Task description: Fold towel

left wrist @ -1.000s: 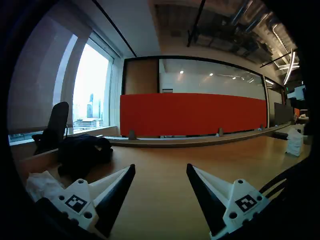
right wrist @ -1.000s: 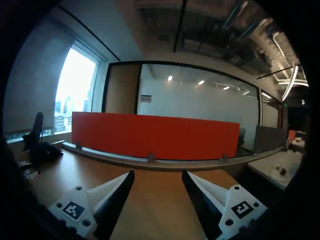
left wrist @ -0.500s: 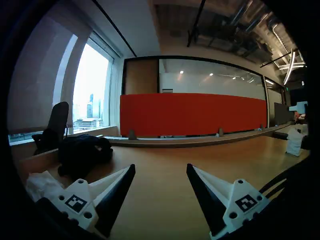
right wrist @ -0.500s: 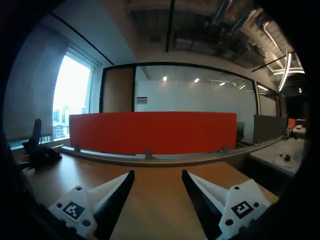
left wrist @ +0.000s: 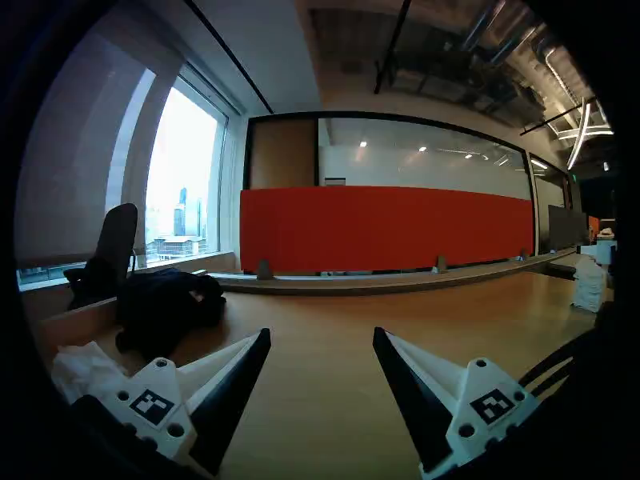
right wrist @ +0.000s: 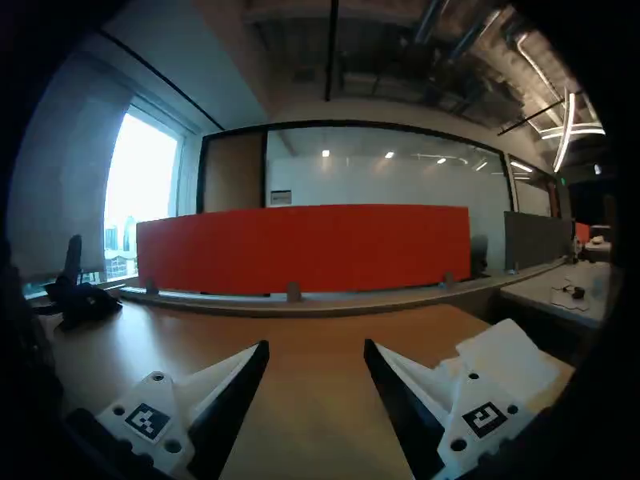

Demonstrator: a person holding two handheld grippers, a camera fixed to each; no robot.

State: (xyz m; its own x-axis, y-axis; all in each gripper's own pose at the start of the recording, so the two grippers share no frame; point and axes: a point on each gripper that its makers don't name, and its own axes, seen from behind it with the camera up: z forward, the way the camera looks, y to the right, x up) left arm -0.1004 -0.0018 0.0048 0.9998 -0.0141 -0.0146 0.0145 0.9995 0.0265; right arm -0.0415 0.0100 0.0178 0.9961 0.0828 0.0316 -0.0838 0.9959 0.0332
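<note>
My left gripper hovers open over a wooden table, with nothing between its fingers. A white stack that looks like folded towels stands on the table at the far right of the left gripper view. My right gripper is also open and empty above the table. Just behind its right finger lies a white folded piece, perhaps a towel, near the table's right edge. Neither gripper touches any cloth.
A black bag and a crumpled white item lie at the left, by an office chair. A red divider panel runs along the table's far edge. Another desk stands beyond the right edge.
The right gripper view has swung round and dipped, bringing the white folded piece into sight at its right. The left gripper has held still.
</note>
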